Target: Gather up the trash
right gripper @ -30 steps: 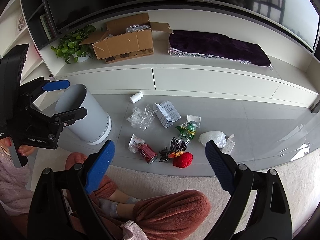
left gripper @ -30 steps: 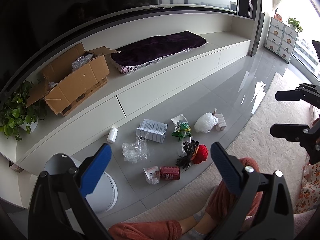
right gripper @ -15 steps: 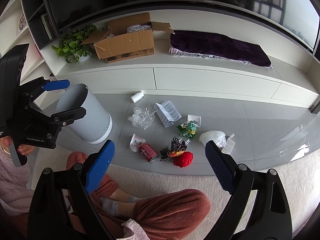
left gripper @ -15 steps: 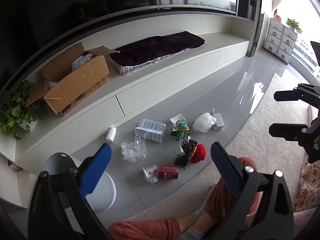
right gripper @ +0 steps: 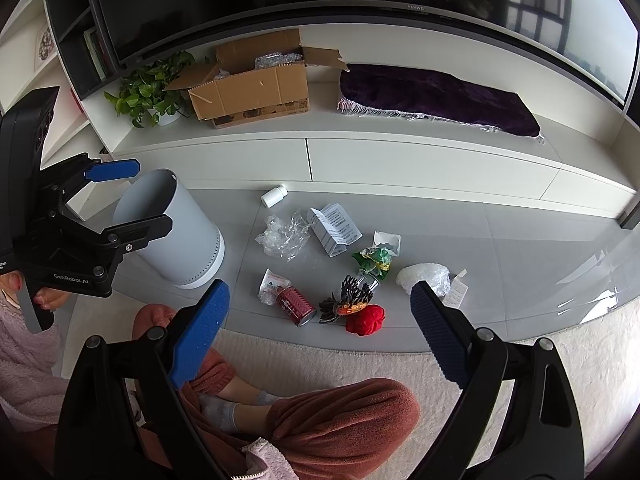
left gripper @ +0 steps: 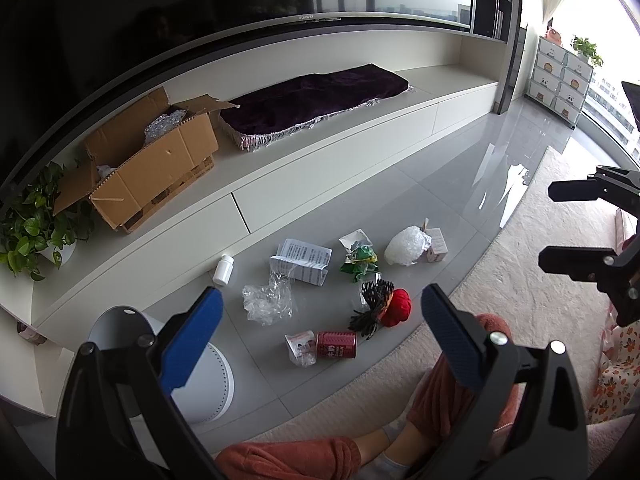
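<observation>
Bin point(right gripper: 176, 236): one, floor, left of the litter.
Can point(left gripper: 336, 345): one, lying among scattered litter.
Bottle point(left gripper: 223, 270): one.
Left tool point(left gripper: 320, 328): released, raised.
Right tool point(right gripper: 320, 312): released, raised.

red can point(left gripper: 336, 345), white bin point(right gripper: 176, 232), purple cloth point(left gripper: 316, 100)

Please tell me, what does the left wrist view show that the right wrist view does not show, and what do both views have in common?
Only the left wrist view shows the white drawer cabinet by the window, with a small plant on top.

Only the right wrist view shows the bookshelf left of the screen, and the inside of the grey bin.

Both show the red can, white bottle, clear plastic wrap, cardboard box and purple cloth. Both tongs, left and right, are open and empty.
</observation>
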`<state>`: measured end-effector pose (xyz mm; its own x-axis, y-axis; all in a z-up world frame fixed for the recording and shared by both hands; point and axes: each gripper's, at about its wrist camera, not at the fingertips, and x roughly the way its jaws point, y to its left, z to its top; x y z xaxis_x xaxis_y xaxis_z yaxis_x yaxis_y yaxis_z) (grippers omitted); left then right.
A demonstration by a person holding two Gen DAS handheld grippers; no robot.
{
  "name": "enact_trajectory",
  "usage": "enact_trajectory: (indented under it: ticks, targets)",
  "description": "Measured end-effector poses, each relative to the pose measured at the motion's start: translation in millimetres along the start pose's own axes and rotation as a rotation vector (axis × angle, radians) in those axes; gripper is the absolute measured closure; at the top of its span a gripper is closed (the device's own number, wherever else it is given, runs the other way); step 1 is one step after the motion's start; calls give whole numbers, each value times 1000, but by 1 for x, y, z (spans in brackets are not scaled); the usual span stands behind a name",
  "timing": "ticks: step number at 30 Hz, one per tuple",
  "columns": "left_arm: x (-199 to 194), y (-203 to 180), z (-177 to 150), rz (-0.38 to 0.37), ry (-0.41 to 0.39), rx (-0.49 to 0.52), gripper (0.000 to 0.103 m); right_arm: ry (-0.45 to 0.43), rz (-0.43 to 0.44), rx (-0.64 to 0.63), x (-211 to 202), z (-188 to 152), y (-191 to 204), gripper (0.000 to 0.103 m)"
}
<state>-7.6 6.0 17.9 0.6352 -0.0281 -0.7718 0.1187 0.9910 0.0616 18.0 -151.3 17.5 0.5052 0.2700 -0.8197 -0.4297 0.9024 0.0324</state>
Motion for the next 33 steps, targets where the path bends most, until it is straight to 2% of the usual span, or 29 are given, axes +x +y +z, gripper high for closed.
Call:
enact_trajectory:
  ticks: [33]
  targets:
    - [1, -25, 5, -31, -4, 39, 4, -21, -45, 32, -16, -13, -16, 14]
